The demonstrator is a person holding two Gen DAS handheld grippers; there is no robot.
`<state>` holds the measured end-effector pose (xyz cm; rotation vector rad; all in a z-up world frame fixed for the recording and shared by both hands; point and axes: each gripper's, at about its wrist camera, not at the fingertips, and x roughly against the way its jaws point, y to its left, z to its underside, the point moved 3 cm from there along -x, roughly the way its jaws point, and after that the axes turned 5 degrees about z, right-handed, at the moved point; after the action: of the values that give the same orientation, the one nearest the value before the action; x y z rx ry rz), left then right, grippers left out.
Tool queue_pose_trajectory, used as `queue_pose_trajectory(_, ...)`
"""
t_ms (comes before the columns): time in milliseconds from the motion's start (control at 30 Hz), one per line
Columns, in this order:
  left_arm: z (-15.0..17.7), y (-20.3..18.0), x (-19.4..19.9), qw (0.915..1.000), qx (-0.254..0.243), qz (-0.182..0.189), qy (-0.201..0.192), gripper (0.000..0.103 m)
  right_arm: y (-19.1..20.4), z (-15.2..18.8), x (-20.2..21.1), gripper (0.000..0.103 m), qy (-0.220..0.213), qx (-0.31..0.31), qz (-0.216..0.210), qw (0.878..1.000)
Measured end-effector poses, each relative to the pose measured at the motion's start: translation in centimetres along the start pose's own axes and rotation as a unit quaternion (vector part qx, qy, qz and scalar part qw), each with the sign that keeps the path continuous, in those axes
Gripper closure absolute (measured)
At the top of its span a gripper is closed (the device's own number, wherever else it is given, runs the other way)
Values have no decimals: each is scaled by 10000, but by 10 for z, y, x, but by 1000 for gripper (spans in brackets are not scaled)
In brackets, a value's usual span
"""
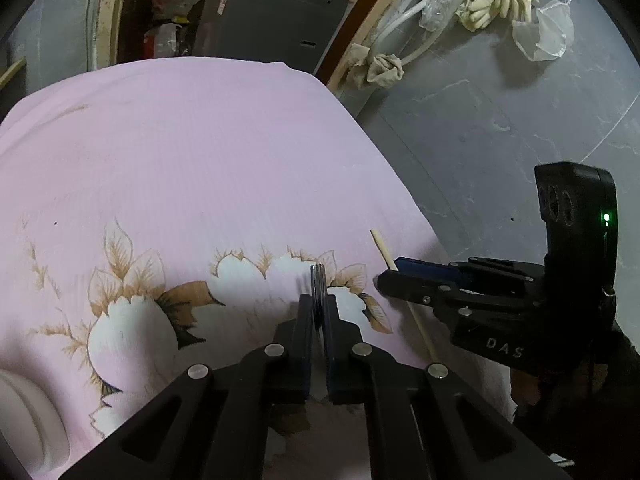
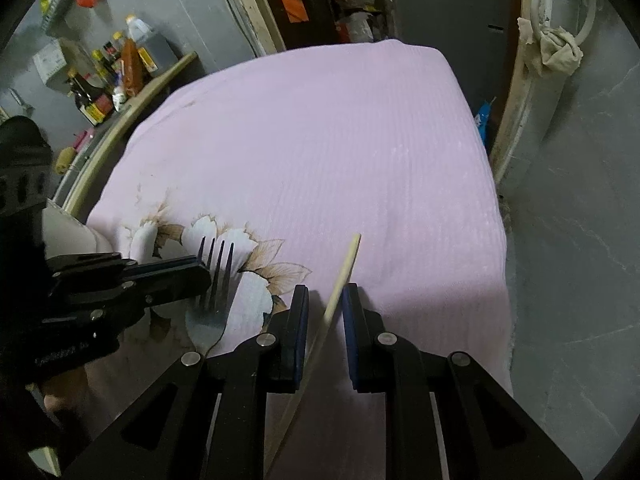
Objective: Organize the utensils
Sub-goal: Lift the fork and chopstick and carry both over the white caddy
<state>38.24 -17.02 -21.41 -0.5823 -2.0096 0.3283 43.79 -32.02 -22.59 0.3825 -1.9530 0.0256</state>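
My left gripper [image 1: 319, 300] is shut on a metal fork [image 1: 319, 286], seen edge-on between its fingers; in the right wrist view the fork [image 2: 214, 280] shows its tines pointing away, held by the left gripper [image 2: 200, 276] just above the pink cloth [image 2: 320, 160]. My right gripper [image 2: 325, 300] is open, its jaws either side of a wooden chopstick [image 2: 344, 268] that touches the right pad. In the left wrist view the chopstick [image 1: 382, 250] sticks out past the right gripper [image 1: 394, 276] at the cloth's right edge.
The pink floral cloth [image 1: 180, 160] covers the table. A white rounded object [image 1: 28, 412] sits at its near left. Sauce bottles [image 2: 108, 76] stand on a shelf far left. Grey tiled floor [image 2: 580, 240] lies to the right, with rags and hoses [image 1: 460, 8] beyond.
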Motion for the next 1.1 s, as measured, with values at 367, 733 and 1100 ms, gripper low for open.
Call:
queue_pose_trajectory(367, 15, -11, 41, 9961, 19, -580, -658, 100, -2, 12, 36, 99, -791, -769, -409, 9931)
queue_pose_trajectory(733, 30, -37, 123, 9712, -496, -1255, -1962, 100, 37, 46, 109, 99, -2606, -906, -1011, 9559)
queue_pose_trajectory(1100, 24, -33, 218, 9515, -705, -1386, -2653, 100, 83, 29, 175, 99, -3791, -793, -1240, 9136)
